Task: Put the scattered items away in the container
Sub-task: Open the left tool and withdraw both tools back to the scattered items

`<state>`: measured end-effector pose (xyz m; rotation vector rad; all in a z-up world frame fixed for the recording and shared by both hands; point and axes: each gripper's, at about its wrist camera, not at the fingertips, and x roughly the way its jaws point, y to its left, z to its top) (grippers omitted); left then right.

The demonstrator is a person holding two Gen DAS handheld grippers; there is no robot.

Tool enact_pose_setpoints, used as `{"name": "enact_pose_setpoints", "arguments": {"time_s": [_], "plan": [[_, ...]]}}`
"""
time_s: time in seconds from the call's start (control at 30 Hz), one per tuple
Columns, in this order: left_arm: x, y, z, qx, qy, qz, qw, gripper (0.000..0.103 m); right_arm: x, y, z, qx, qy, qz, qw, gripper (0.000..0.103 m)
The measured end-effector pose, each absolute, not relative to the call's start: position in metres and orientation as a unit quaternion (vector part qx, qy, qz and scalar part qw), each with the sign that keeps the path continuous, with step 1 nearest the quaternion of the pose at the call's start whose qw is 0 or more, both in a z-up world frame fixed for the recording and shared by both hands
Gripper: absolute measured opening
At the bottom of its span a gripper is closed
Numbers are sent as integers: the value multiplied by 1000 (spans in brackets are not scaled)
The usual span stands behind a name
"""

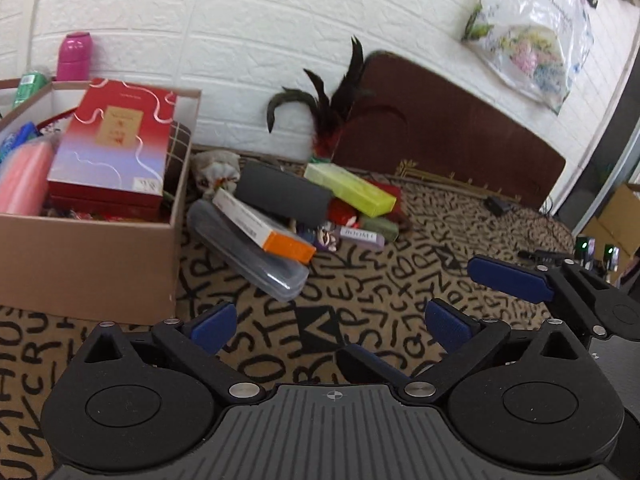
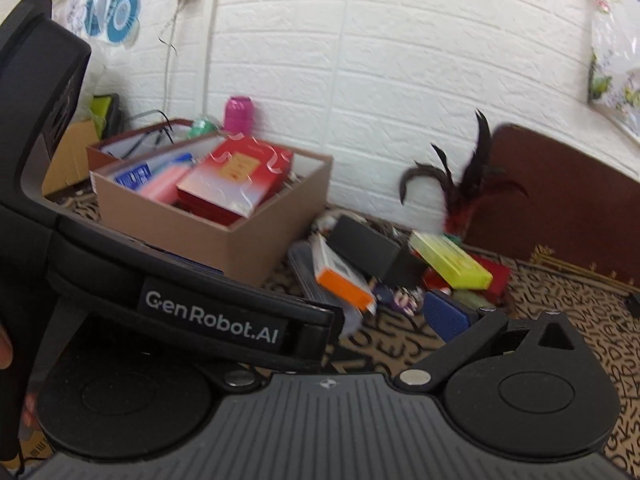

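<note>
Spread over a letter-patterned rug [image 1: 360, 288], with a brown cardboard box [image 1: 88, 264] at the left already crowded: a red gift box [image 1: 112, 144] leaning on top, a pink roll [image 1: 24, 180] beside it. Heaped just right of that box, the remaining clutter: a dark grey case [image 1: 280, 194] resting across a white-and-orange carton [image 1: 264, 226], itself lying on a clear plastic case [image 1: 248, 256]; further right a lime-green box [image 1: 350, 188] over something red, plus small purple bits [image 1: 360, 236] near the front. Best to start with the topmost and nearest piece, probably the orange-ended carton, gripped across its narrow width so nothing beneath gets dragged. Then lift clear of the box wall and set down flat beside the gift box, since little free room looks left. Left gripper [image 1: 334, 322] hovering low over the rug, fingers spread wide, holding nothing. Right gripper [image 2: 400, 316] half hidden behind the other device; only one blue pad [image 2: 446, 314] visible, so its opening impossible to judge from its own camera, though apparently parted in the left view.
</note>
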<state>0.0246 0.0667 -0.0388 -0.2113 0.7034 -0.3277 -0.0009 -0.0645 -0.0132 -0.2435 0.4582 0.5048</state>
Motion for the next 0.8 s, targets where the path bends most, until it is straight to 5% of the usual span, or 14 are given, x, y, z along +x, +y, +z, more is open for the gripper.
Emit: {"name": "enact_pose_setpoints", "arguments": {"time_s": [0.33,0.57,0.8], "plan": [[65,60,-54,-80,345,-134,926,102,33,-84,-53,-76,268,224,934,103],[105,54,-79,-86,381,-123,912,92,67,-82,-79,-64,294,227,926,102],[136,49,-96,-89,395,-107,908,87,97,-81,-100,-73,320,233,915,87]]}}
